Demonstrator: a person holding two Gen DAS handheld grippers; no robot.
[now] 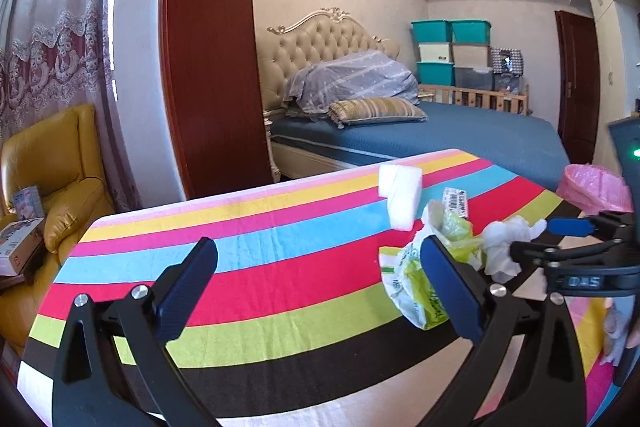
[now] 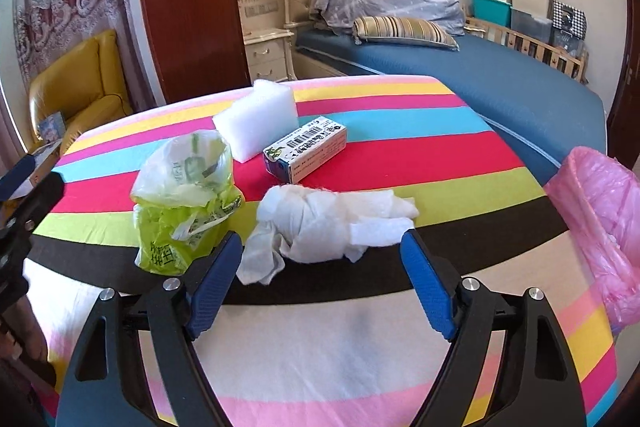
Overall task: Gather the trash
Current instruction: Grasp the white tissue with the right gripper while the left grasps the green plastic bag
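All 4 trash pieces lie on the striped cloth (image 2: pixel 400 115): tissue (image 2: pixel 320 223), bag (image 2: pixel 180 203), box (image 2: pixel 306 149), foam (image 2: pixel 260 117). Pink bin (image 2: pixel 600 227) beside it. Both grippers, left (image 1: pixel 316 291) and right (image 2: pixel 322 279), gape empty; the right flanks the tissue.

On the striped cloth (image 2: pixel 400 155), the crumpled tissue (image 2: pixel 320 223) lies nearest, with the plastic bag (image 2: pixel 184 203) just to its left. Behind them sit the small carton (image 2: pixel 306 155) and, left of it and touching, the foam block (image 2: pixel 260 119). The lined bin (image 2: pixel 600 227) stands off the cloth's right edge; the bed (image 2: pixel 480 75) lies beyond.
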